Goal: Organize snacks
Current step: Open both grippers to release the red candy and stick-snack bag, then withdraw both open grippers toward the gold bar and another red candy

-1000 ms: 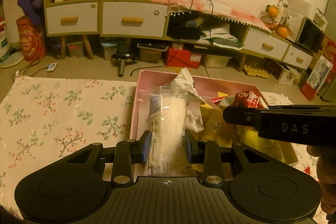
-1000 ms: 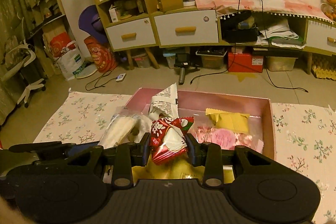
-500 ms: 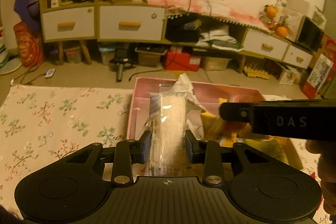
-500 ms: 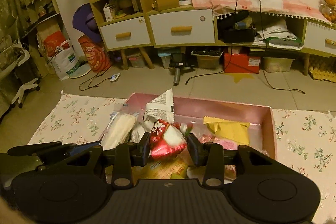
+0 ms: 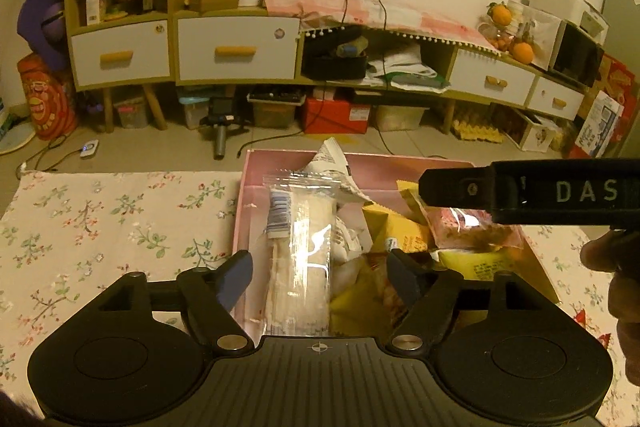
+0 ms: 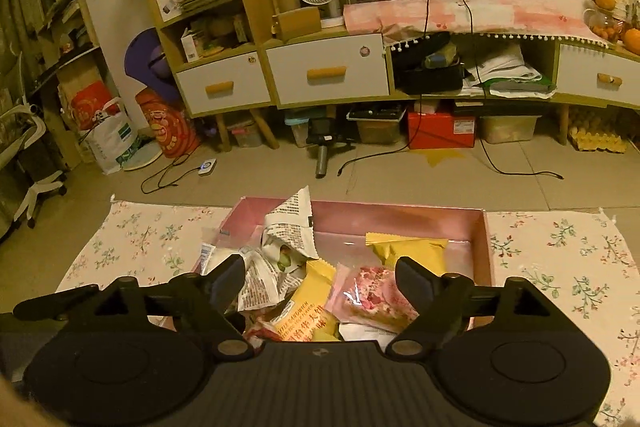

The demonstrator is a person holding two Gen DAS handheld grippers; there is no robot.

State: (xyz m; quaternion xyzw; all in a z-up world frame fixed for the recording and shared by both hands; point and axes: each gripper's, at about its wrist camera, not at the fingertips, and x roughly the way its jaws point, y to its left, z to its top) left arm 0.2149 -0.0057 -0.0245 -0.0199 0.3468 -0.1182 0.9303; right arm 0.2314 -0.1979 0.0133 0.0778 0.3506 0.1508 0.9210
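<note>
Both tongs spread wide over the pink box of snacks.

The left tongs (image 5: 320,273) gape on either side of a clear-wrapped packet (image 5: 300,259), which lies between the fingers and touches neither, its far end in the pink box (image 6: 482,247). The right tongs (image 6: 320,277) are just as open, holding nothing; under them lie a pink packet (image 6: 370,295) and a yellow packet (image 6: 310,315), with a newsprint-patterned wrapper (image 6: 292,227) beyond. The box sits on a floral cloth (image 6: 560,267).
</note>
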